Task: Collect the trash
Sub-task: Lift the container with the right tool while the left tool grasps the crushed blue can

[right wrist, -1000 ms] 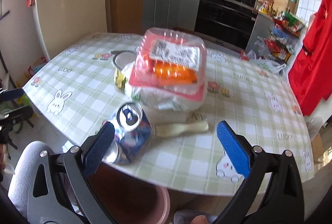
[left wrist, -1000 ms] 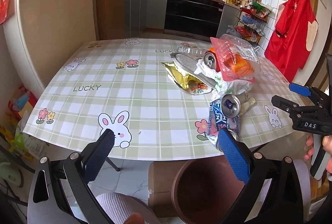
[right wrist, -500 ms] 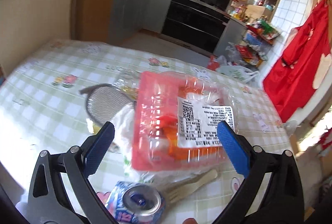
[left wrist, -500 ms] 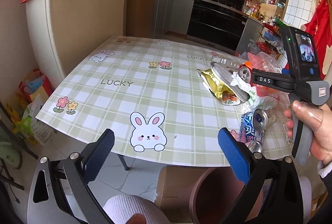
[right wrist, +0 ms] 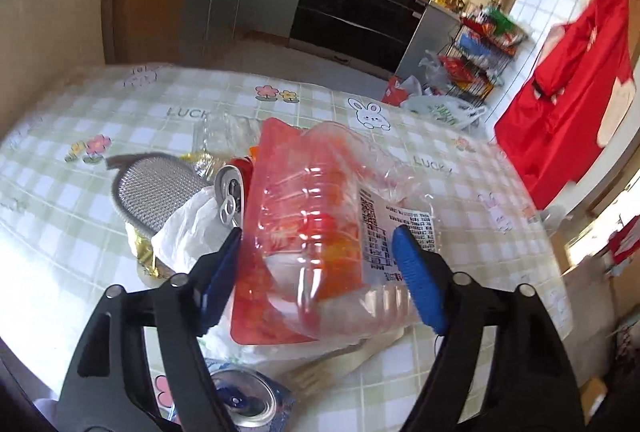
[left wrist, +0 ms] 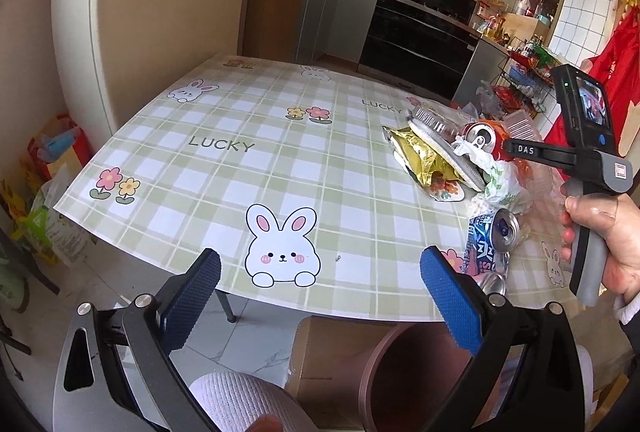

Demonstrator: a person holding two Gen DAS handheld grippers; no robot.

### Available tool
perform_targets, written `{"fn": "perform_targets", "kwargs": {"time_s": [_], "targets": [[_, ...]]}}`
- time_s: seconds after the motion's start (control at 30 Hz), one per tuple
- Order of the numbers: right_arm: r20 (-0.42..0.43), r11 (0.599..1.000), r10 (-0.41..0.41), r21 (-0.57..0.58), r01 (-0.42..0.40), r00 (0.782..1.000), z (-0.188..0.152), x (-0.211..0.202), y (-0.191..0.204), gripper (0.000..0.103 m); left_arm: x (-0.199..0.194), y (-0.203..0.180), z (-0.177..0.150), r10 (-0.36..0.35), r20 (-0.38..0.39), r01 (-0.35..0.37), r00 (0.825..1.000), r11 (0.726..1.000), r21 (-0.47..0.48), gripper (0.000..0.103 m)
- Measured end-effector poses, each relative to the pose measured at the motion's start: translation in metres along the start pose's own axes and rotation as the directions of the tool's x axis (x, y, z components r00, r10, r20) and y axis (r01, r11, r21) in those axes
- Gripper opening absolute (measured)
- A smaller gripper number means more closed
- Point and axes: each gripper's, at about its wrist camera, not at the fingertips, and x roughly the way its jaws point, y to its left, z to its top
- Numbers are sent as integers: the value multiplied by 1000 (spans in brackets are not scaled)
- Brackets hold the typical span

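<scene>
On the counter (left wrist: pixel 224 168), with its smooth green-and-white checked cover, bunnies and flowers, your trash sits in one pile near the right edge. Your right gripper (right wrist: pixel 318 260) is over that pile. Its blue bumpy pads (right wrist: pixel 416 284) are spread wide, one on each side of the clear plastic box (right wrist: pixel 320 232). You cannot tell if the pads touch it yet. The box is see-through, ribbed and crinkly, with orange and red stuff inside and a white label (right wrist: pixel 396 232) with small black print on top. Just to its left lies a red can (right wrist: pixel 232 192) on its side, with its shiny round top and pull tab facing you. Beside the can are a soft white plastic bag (right wrist: pixel 188 228), a round grey mesh strainer (right wrist: pixel 156 192) and a crumpled gold wrapper (left wrist: pixel 420 156). A blue can (right wrist: pixel 244 400) lies at the near edge, and a pale wooden fork (right wrist: pixel 344 356) sticks out from under the box.

Your left gripper (left wrist: pixel 320 300) hangs low before the counter edge. Its pads are spread wide and hold nothing. Below it stands a round brown bin (left wrist: pixel 384 372), with a cardboard box (left wrist: pixel 320 352) next to it.
</scene>
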Motion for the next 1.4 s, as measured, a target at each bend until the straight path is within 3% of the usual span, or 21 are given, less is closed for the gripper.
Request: {"fn": "perform_targets", "kwargs": {"time_s": [0.17,0.3,0.53,0.7,1.0,1.17,1.3,1.4], "targets": [[4,989,91,117,-91,996,-5,-11,-44,58,1,-17,0,-24,1,24,1000,999,32,98],[11,957,176,233,-174,984,-16,-15,-86,57,2,-34,-1,-45,-5,45,999,997,60,98],[110,855,282,423,-302,953,-58,-29,-159,56,7,-69,-4,-89,-34,93,995,988,121,98],[151,821,297,465,-333,943,-92,-35,-187,56,17,-101,-8,-131,-74,143,989,973,181,96],[228,742,369,512,-433,901,-129,-31,-220,58,55,-162,-14,-162,-174,205,971,940,271,89],[240,680,447,534,-502,862,-141,-29,-235,60,72,-177,-7,-171,-204,223,964,938,266,89],[254,650,467,550,-524,847,-149,-27,-241,58,89,-184,2,-194,-230,244,954,945,217,89],[263,646,476,543,-536,839,-153,-29,-241,57,104,-199,3,-166,-233,225,958,939,259,89]]}}
